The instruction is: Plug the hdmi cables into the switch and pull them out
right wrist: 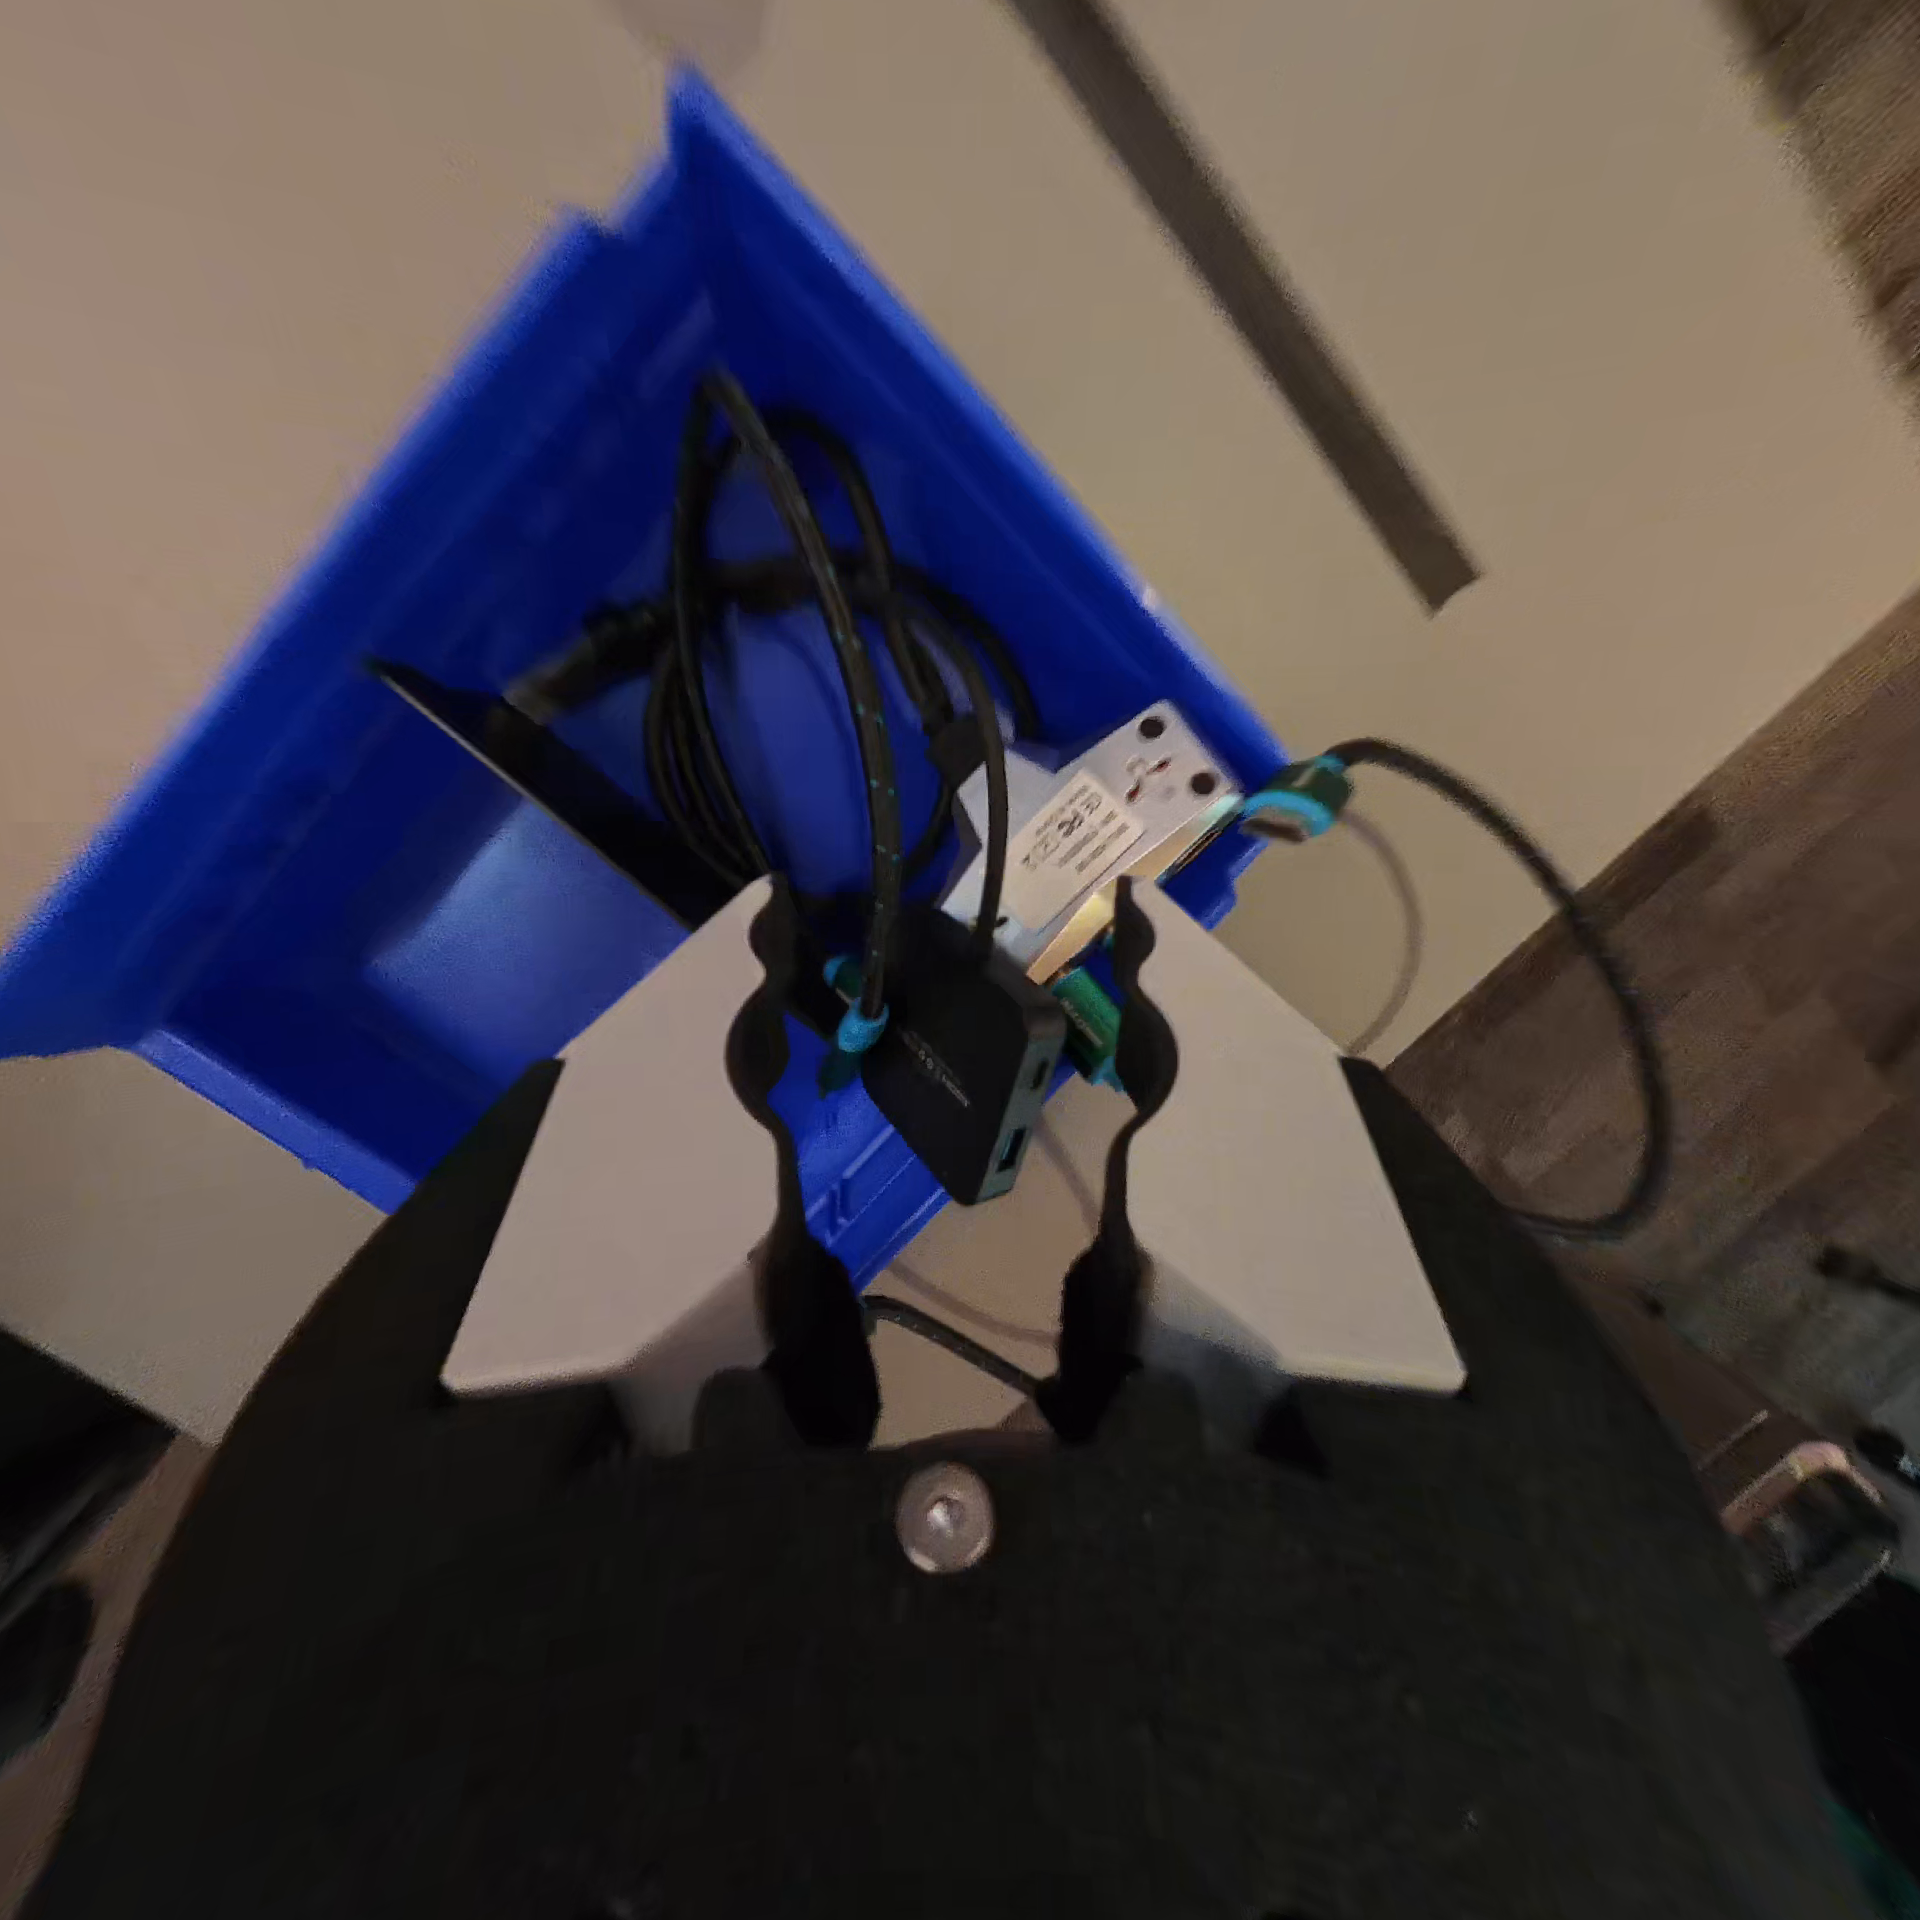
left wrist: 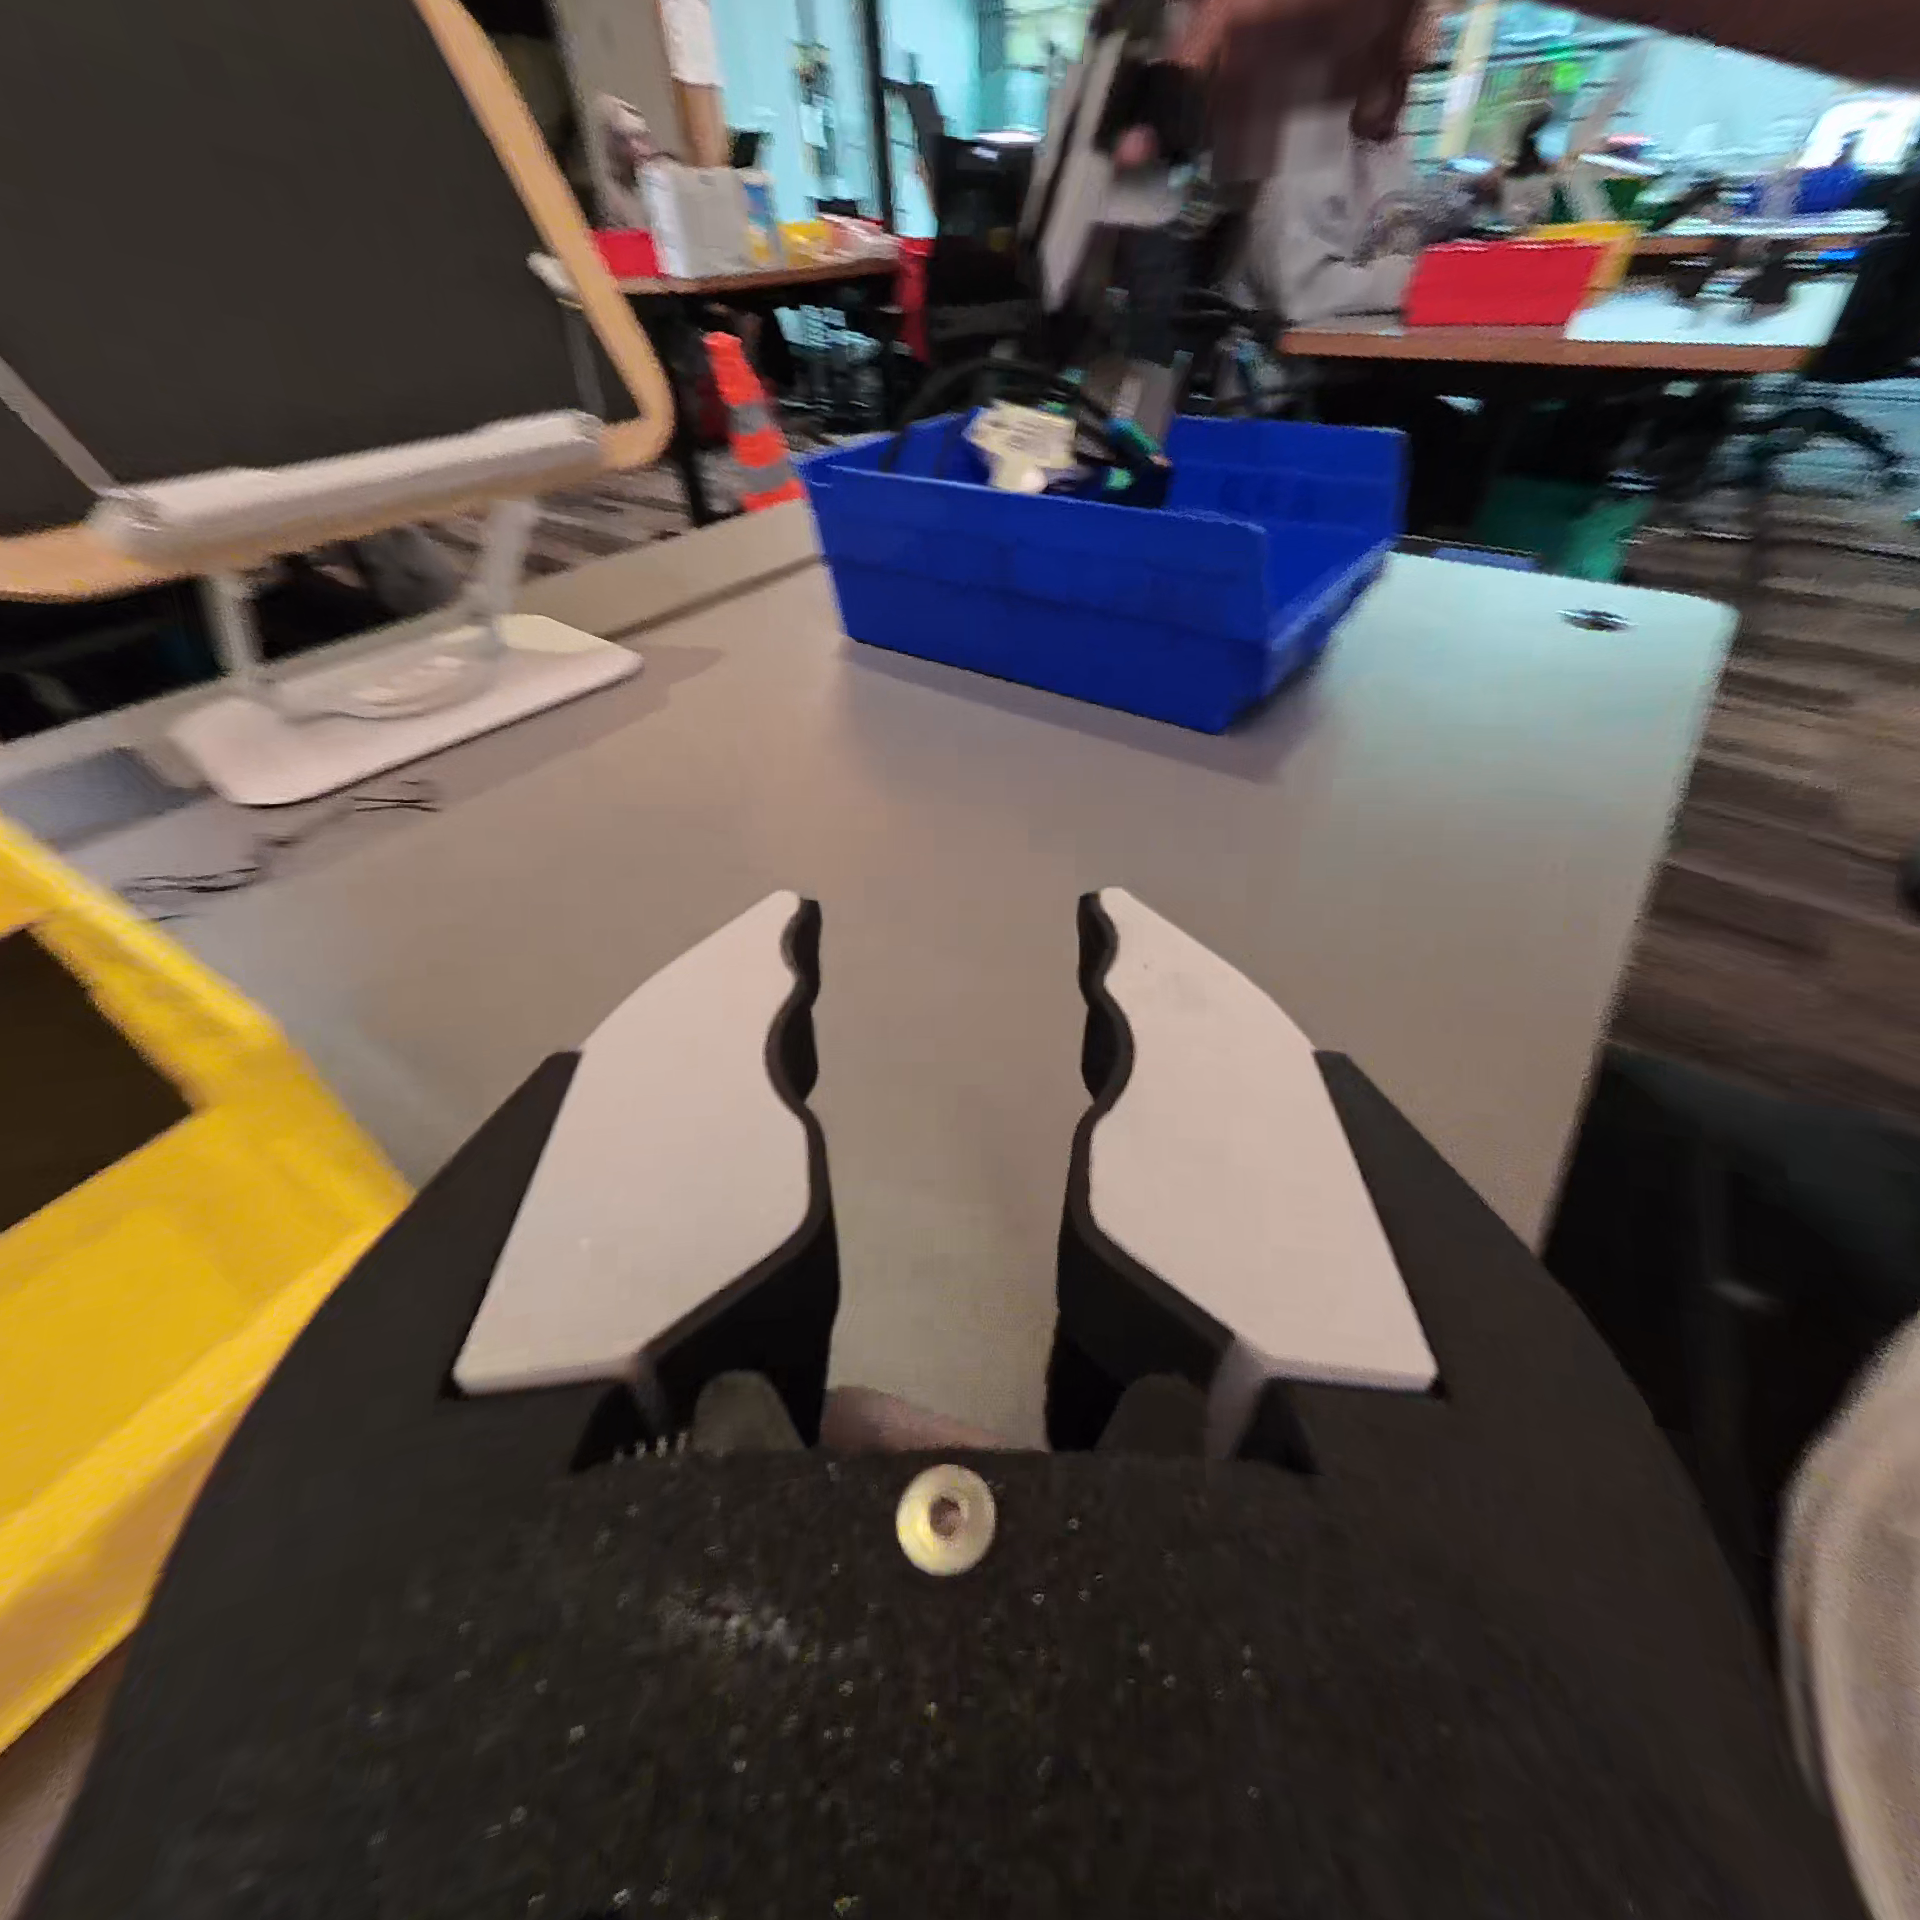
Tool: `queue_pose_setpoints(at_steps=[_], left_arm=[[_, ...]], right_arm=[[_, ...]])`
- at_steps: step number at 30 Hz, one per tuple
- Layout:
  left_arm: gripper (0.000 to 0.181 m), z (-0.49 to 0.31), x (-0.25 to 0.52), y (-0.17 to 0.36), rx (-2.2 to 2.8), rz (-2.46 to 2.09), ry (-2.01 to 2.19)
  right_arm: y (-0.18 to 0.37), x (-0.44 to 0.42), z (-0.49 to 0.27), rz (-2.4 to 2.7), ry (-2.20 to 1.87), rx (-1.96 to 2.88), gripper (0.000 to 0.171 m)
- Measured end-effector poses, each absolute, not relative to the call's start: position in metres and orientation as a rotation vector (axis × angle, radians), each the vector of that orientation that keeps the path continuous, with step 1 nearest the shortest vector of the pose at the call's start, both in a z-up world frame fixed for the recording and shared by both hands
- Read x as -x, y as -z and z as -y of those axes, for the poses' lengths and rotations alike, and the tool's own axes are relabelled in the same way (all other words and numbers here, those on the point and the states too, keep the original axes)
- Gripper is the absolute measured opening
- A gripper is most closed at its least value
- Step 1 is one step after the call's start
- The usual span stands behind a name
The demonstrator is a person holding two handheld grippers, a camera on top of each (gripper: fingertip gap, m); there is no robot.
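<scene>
**Right gripper over the bin, left waiting**

Pale, wavy-edged fingers of the right gripper (right wrist: 940,904) stand apart above the blue bin (right wrist: 436,790), framing a small black adapter block (right wrist: 961,1070); whether they pinch it, I cannot tell. Beyond it lies the silver metal switch (right wrist: 1101,821), amid braided black hdmi cables (right wrist: 873,727), one plug (right wrist: 1294,805) overhanging the rim. Well back over the grey table (left wrist: 1039,831), the left gripper (left wrist: 945,914) gapes, empty.

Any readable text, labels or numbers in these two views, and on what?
White label on the silver switch in the blue bin: printed lines and marks, blurred, not readable.
Black adapter: tiny markings along its edge, too small to read.
Left wrist view: everything is motion-blurred, and nothing is legible.
</scene>
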State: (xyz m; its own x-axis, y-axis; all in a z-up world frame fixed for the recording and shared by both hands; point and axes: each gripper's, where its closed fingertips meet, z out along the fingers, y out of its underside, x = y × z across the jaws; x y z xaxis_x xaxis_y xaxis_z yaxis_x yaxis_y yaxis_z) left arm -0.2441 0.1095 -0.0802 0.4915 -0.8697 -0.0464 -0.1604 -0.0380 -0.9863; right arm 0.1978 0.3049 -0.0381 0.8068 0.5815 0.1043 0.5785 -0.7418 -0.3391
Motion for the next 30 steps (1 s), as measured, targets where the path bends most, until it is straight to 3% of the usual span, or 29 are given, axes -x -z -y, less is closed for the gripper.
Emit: queue_pose_setpoints(at_steps=[6,9,12,17,21,30], left_arm=[[0.054,-0.132,0.298,0.057,1.473,-0.713,0.418],[0.051,-0.135,0.327,0.057,1.538,-0.611,0.396],[0.047,-0.141,0.361,0.063,1.618,-0.512,0.341],[0.030,-0.157,0.418,0.075,1.687,-0.396,0.154],[0.033,-0.166,0.435,0.074,1.662,-0.353,0.142],[0.033,-0.167,0.434,0.097,1.827,-0.331,0.382]], right_arm=[[-0.089,-0.161,-0.282,0.551,-0.025,2.049,0.060],[-0.109,-0.144,-0.238,0.408,-0.062,1.805,0.060],[-0.084,-0.138,-0.196,0.304,0.002,1.702,0.059],[0.018,-0.124,-0.139,0.023,-0.070,1.804,0.053],[0.085,-0.121,-0.106,-0.069,0.067,1.829,0.052],[0.095,-0.135,-0.119,-0.139,0.108,1.791,0.052]])
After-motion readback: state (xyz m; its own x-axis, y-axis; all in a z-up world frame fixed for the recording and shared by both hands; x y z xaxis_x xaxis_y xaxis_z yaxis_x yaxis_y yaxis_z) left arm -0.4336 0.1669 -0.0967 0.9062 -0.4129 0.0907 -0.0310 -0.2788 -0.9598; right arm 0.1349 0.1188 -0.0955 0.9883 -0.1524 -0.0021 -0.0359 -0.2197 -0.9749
